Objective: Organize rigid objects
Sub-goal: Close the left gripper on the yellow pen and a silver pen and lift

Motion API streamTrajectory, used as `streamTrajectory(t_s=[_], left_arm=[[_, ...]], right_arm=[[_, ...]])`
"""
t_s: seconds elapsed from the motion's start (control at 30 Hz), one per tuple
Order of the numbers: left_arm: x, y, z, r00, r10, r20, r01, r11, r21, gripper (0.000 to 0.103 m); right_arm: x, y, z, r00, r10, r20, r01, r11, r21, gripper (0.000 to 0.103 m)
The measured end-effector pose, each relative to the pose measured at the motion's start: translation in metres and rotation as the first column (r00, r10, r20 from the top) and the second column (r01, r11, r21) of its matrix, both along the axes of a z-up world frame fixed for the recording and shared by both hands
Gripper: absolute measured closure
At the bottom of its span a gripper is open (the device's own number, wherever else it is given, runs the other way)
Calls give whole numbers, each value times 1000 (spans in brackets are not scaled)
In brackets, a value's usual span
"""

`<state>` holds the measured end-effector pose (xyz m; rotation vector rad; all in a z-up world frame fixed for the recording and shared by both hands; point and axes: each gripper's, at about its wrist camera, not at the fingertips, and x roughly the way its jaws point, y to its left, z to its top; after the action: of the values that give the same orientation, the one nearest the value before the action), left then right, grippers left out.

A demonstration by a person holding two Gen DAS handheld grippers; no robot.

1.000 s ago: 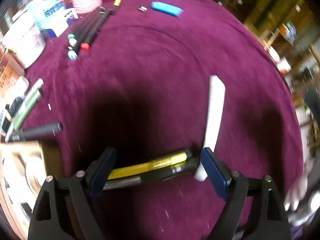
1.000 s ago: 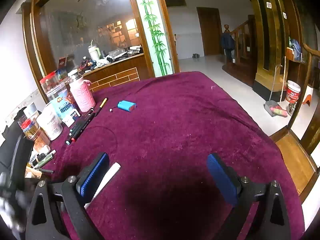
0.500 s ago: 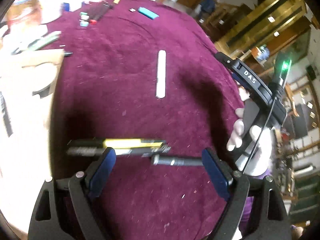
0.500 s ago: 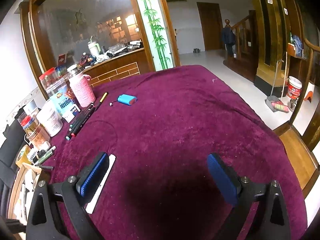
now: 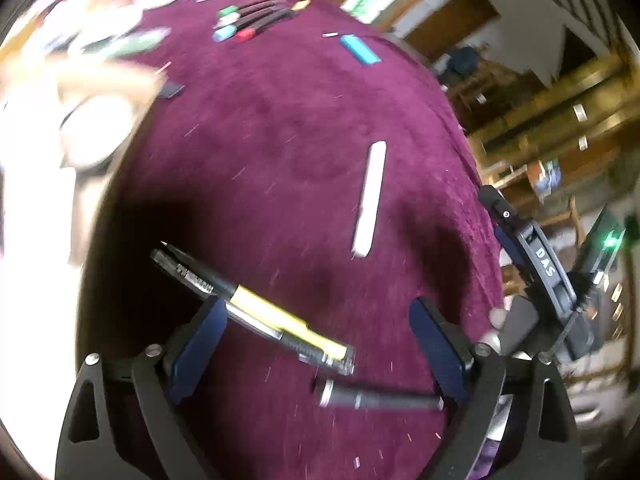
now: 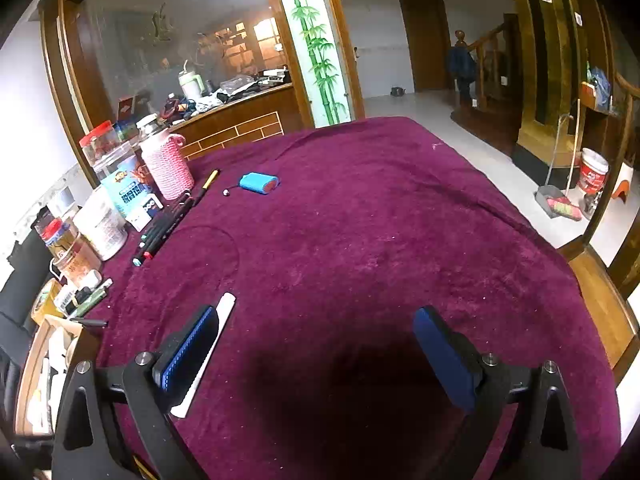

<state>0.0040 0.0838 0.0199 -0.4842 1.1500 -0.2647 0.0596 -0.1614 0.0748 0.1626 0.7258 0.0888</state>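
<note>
My left gripper (image 5: 320, 312) hovers over the maroon tablecloth (image 5: 280, 140) with its jaws opening. Between them lie a yellow-and-black pen bundle (image 5: 260, 308), slanted past the left pad, and a dark grey pen (image 5: 376, 398) near the right pad; neither pad presses on them. A white stick (image 5: 370, 200) lies further out on the cloth. My right gripper (image 6: 316, 320) stands open and empty over the cloth, the white stick (image 6: 226, 312) just outside its left finger. In the left wrist view the right gripper's body (image 5: 544, 264) and a hand's fingers (image 5: 496, 320) show at the table's right edge.
A row of markers (image 6: 164, 228), a blue case (image 6: 258, 183), a pink knit-covered bottle (image 6: 166, 168) and several jars (image 6: 100, 220) crowd the far left. A cardboard box (image 6: 40, 360) sits at the near left. The table's edge (image 6: 580, 280) drops off to the right.
The pens spanned the left gripper's pads a second ago; they now lie loose and slanted between wider jaws. The left view has swung and rolled. The right gripper has barely moved.
</note>
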Motion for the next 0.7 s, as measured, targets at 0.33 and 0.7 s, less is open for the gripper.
streamTrajectory(t_s=[0.33, 0.7], left_arm=[[7, -32, 4, 997, -56, 54, 51, 994, 97, 12], [1, -48, 0, 980, -172, 96, 139, 950, 280, 42]], right_arm=[[5, -2, 1, 1000, -3, -12, 3, 1000, 6, 4], [7, -2, -5, 1000, -6, -27, 6, 1000, -10, 4]])
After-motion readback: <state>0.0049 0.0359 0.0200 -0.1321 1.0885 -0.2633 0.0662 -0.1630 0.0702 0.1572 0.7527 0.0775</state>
